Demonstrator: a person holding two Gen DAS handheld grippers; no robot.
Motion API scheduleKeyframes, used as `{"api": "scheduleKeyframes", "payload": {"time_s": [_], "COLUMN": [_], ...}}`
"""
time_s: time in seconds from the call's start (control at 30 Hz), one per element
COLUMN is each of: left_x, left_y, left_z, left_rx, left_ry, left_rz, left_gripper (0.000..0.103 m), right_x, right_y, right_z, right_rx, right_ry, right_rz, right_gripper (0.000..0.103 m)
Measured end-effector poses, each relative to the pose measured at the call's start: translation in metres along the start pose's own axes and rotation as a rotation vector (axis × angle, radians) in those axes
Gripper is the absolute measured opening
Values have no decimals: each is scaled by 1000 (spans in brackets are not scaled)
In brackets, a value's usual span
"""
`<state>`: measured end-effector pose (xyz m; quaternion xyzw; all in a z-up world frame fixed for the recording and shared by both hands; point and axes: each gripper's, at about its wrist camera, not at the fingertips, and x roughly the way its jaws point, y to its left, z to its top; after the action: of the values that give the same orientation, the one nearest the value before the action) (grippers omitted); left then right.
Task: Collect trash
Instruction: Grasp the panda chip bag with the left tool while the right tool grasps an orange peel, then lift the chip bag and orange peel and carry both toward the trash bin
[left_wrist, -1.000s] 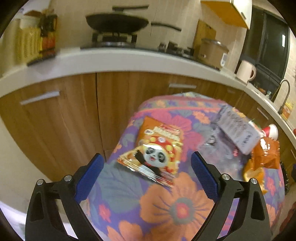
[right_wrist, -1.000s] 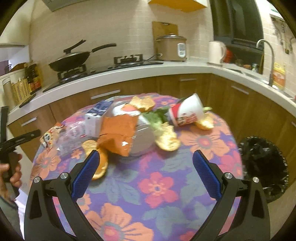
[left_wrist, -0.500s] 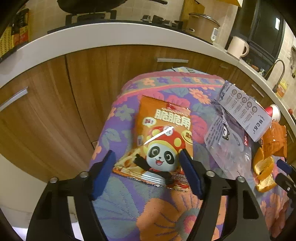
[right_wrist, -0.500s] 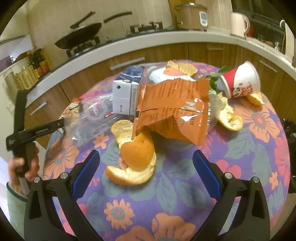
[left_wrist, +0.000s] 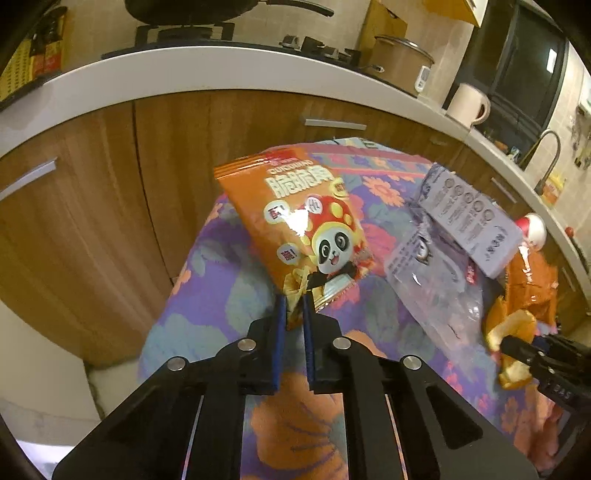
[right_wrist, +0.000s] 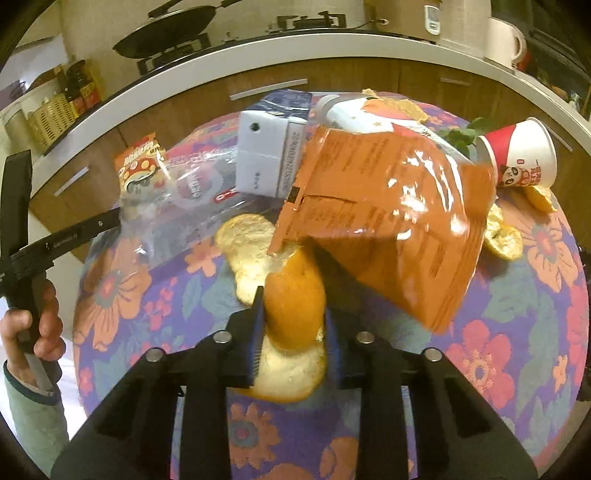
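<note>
Panda snack packet (left_wrist: 303, 236) is sticking up from between the left gripper (left_wrist: 294, 308) jaws, which are closing on its bottom edge. Orange peel (right_wrist: 293, 306) is sitting between the right gripper (right_wrist: 295, 314) jaws, closing on it, on the flowered desk (right_wrist: 517, 332); orange bag (right_wrist: 388, 221) just beyond.

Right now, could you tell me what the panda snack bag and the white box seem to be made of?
The panda snack bag looks like glossy printed plastic film, given its glare spots and crinkled edge. The white box looks like matte printed cardboard, with crisp folded corners.
</note>
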<state>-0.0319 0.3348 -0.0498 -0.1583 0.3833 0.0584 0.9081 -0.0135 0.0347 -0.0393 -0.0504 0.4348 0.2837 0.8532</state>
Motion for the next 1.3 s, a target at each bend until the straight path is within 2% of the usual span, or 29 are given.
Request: {"api": "scheduleKeyframes", "payload": {"time_s": [0.07,0.27,0.3,0.33,0.4,0.57,0.67,0.7,0.73,0.77,0.8,0.83,0.9,0.97,1.03,1.07,1.1,1.13,1.23,1.3], "left_x": [-7,-30,-33,-35,-39,-22,2,5,9,13,15,17,20,18,14,12,8,5,-13,-26], "left_y": [-2,-6,-6,-4,0,19,18,16,11,6,2,-3,-12,-14,-11,-8,-6,-7,-4,-7], "left_z": [-5,-22,-24,-25,-24,-2,9,12,15,18,19,19,17,15,12,11,9,7,-1,-8], "left_rx": [9,18,17,17,2,-134,-162,-159,-143,-128,-111,-84,-26,-11,-30,-44,-49,-52,-71,-72], "left_ry": [-5,12,8,5,-23,-7,48,45,45,52,55,57,51,34,18,15,10,4,-20,-40], "left_rz": [1,-46,-46,-48,-25,-47,-69,-55,-27,6,37,77,144,157,120,103,101,96,61,41], "left_gripper": [6,9,16,36,61,68,68,68,67,66,58,53,40,30,21,19,12,12,11,10], "right_x": [-4,-14,-17,-18,-19,-21,-20,-20,-20,-20,-20,-21,-27,-28,-25,-22,-16,-12,-16,-23], "right_y": [1,0,1,1,1,0,-4,-6,-7,-8,-12,-15,-17,-16,-13,-12,-8,-6,5,9], "right_z": [-4,-19,-21,-23,-23,-25,-23,-24,-24,-24,-24,-24,-23,-20,-18,-17,-17,-18,-23,-25], "right_rx": [-5,-15,-21,-25,-28,-30,-29,-31,-35,-33,-19,-6,2,-10,-6,-4,-6,-12,-69,-86], "right_ry": [-2,11,10,9,8,2,1,2,5,9,10,-1,-26,-28,-15,0,34,50,24,-3], "right_rz": [5,32,31,32,35,44,55,62,70,73,79,87,103,106,108,118,116,103,59,68], "right_gripper": [15,14,14,14,14,14,16,17,22,40,56,81,83,82,78,70,65,51,20,15]}}
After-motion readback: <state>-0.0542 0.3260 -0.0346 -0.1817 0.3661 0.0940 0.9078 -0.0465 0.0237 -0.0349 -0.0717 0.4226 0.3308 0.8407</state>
